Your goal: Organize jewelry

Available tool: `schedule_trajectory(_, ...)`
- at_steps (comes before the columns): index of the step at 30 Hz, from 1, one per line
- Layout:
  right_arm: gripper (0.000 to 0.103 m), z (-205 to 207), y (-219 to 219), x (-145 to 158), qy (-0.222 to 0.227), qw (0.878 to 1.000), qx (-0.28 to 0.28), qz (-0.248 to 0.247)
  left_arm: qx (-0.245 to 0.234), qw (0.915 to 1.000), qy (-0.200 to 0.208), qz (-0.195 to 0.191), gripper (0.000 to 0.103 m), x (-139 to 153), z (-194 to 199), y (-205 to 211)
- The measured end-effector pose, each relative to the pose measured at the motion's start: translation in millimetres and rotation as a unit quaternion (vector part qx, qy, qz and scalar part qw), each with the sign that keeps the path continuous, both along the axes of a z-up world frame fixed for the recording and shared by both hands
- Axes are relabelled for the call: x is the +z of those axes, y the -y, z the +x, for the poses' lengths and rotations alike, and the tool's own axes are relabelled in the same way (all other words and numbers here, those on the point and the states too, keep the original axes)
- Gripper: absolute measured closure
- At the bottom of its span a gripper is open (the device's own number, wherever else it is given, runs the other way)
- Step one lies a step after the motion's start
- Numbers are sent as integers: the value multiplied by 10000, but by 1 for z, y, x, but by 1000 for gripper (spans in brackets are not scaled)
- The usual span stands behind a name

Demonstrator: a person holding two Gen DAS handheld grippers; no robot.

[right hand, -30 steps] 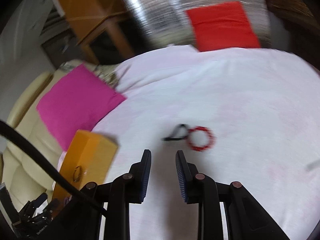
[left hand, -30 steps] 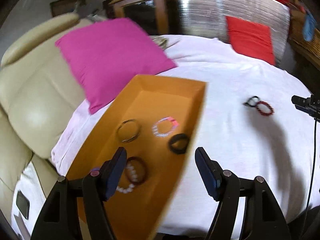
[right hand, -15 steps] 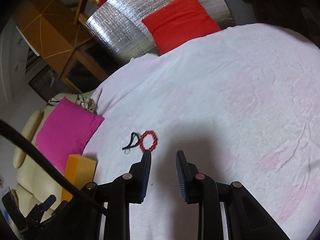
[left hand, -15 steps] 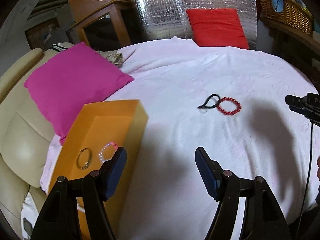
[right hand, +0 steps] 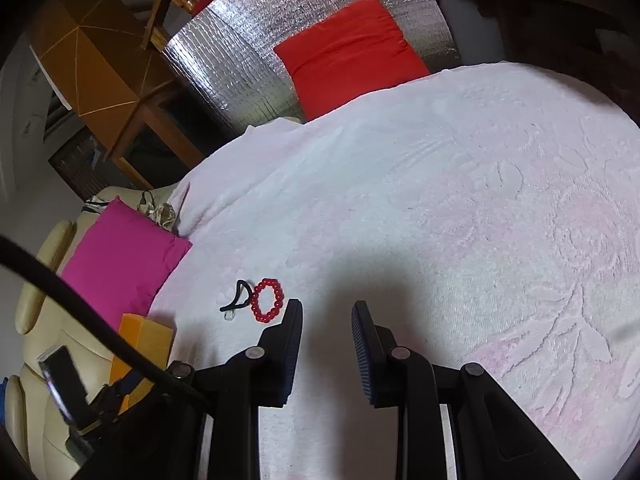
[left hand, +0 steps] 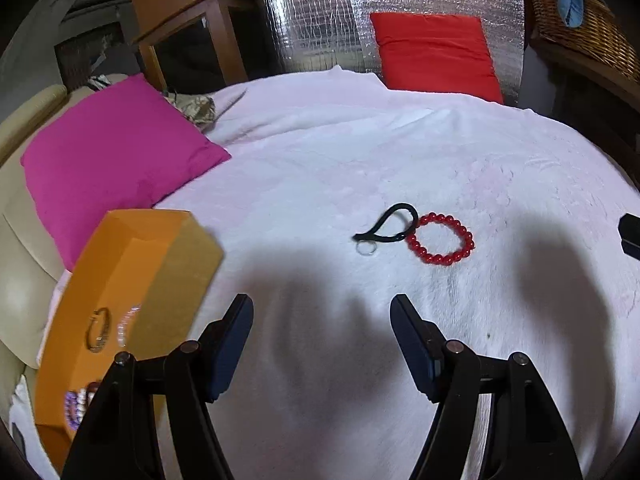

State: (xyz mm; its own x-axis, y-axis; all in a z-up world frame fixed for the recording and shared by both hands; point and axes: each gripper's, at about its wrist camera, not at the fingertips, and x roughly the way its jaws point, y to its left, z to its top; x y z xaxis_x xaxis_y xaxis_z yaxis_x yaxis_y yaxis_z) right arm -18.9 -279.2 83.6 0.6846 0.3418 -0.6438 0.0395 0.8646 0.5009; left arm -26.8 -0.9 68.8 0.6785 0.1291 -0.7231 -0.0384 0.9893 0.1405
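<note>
Red bead bracelet (left hand: 440, 239) lies flat on the white bedspread (left hand: 400, 152), touching a black cord loop (left hand: 390, 227) on its left. Left gripper (left hand: 322, 344): jaws wide apart, empty, bracelet ahead and slightly right. Right gripper (right hand: 326, 350): jaws narrowly parted, empty, bracelet just ahead-left; judged nearer. Orange box (left hand: 132, 280) holds other bracelets.

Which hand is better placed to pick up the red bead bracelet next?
Left, probably. The left tongs are wide open and the red bead bracelet lies ahead between their fingers. The right tongs are narrower, and the bracelet lies off to their left.
</note>
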Motion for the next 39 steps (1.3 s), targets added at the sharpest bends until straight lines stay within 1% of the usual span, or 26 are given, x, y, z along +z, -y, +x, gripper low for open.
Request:
schedule_trajectory(3,75,6,-2,-3,-36,10000,39,13,121,9999,-27,-110,31,-7,10,-3)
schedule_trajectory(8,75,20,-17,-10,-136,9998,133,-87,281,9994,-22,-176,31,-15,19,-16)
schedule_trajectory(13,75,35,-44,-20,-214,9986,392,-295,365,9987,-182,-295,31,-23,31,-29)
schedule_trajectory(15,75,43,-60,-25,-197,9972,572,-449,392,9985,-179,-338,31,-22,36,-34)
schedule_trajectory(17,75,50,-74,-31,-205,9952,732,-619,429,9985,-158,-300,31,-20,40,-38)
schedule_trajectory(21,75,63,-94,-43,-294,9925,930,-739,470,9979,-240,-363,31,-19,50,-48)
schedule_trajectory(24,75,72,-105,-49,-322,9909,981,-867,515,9973,-322,-411,31,-21,55,-53)
schedule_trajectory(31,75,99,-122,-62,-527,9893,893,-1028,503,9963,-468,-523,31,-26,64,-55)
schedule_trajectory(33,75,103,-129,-63,-510,9883,897,-1123,499,9961,-492,-531,31,-28,66,-55)
schedule_trajectory(34,76,104,-133,-64,-504,9875,887,-1204,490,9961,-502,-539,31,-29,66,-55)
schedule_trajectory(36,83,106,-137,-64,-479,9860,845,-1356,470,9962,-505,-530,31,-30,67,-54)
schedule_trajectory(37,89,106,-139,-65,-466,9847,833,-1456,459,9963,-512,-511,31,-30,67,-53)
schedule_trajectory(38,92,105,-140,-65,-443,9831,820,-1577,453,9964,-520,-502,31,-31,67,-53)
schedule_trajectory(39,92,105,-141,-65,-425,9821,819,-1642,445,9964,-523,-492,31,-31,67,-52)
